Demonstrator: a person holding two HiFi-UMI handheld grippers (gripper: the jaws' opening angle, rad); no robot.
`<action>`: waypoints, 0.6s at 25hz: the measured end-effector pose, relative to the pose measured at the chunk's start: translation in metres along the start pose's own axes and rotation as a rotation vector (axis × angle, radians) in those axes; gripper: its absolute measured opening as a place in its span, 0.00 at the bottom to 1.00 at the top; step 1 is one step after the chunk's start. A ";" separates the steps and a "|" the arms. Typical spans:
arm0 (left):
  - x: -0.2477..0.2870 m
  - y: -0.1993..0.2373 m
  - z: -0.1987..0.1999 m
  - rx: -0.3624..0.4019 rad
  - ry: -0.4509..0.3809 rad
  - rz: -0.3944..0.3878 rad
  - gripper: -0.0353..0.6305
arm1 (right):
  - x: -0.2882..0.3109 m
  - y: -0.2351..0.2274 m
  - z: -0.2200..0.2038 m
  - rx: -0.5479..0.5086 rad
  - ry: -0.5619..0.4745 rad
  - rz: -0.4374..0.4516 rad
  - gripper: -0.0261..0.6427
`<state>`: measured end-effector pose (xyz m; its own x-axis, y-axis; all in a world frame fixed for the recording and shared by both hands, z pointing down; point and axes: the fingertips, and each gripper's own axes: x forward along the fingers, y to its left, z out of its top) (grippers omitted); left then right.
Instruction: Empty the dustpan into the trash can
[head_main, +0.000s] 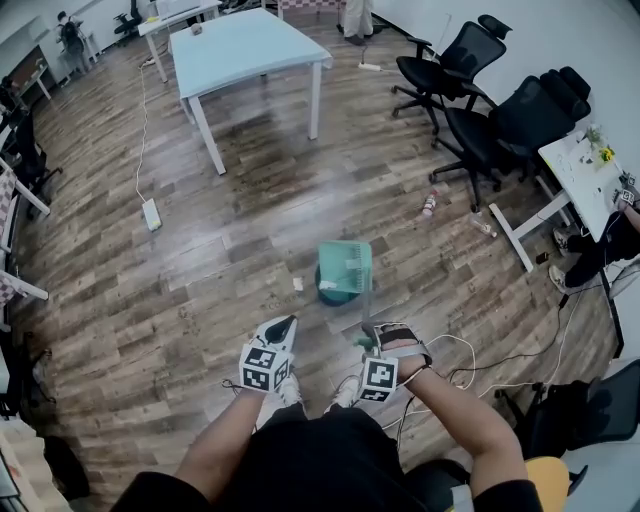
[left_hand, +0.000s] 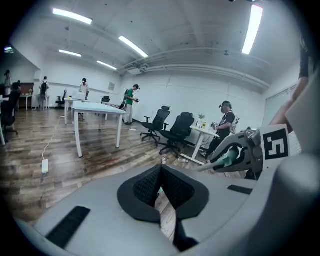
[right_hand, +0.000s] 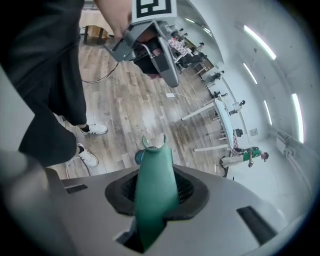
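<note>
Right gripper (head_main: 374, 337) is pointing steeply down from a bare forearm that is reaching in from the near right, and its jaws are clamping narrowly on the dustpan's green handle (right_hand: 154, 172). At the far end of that handle the dustpan (head_main: 345, 266), teal plastic with a squarish pan, is hanging tipped over the trash can (head_main: 328, 294) and covering its far right part. The can, round and dark teal, is standing on the wood floor just beyond the person's two white shoes (head_main: 291, 391). Left gripper (head_main: 283, 329) is pointing forward at a shallower slope, just left of the right one, with its jaws pressed together on nothing (left_hand: 160, 181). One dustpan, one trash can and two grippers are showing; one small white scrap (head_main: 297, 284) is lying left of the can, and one bottle (head_main: 430, 203) is lying farther right.
</note>
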<state>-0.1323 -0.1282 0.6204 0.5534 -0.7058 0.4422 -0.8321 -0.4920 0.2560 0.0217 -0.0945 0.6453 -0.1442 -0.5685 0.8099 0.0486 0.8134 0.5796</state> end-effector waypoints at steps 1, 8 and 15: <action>-0.001 0.001 -0.001 -0.001 0.002 0.004 0.07 | 0.000 0.000 -0.005 0.037 0.004 -0.002 0.19; 0.003 0.003 -0.005 0.004 0.013 0.008 0.07 | -0.010 -0.010 -0.031 -0.247 0.078 -0.062 0.19; 0.013 -0.012 0.001 0.004 0.001 -0.023 0.07 | -0.014 -0.011 -0.032 -0.670 0.156 -0.069 0.19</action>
<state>-0.1155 -0.1323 0.6221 0.5723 -0.6939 0.4370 -0.8190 -0.5103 0.2623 0.0552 -0.0998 0.6303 -0.0274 -0.6682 0.7434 0.6517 0.5520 0.5202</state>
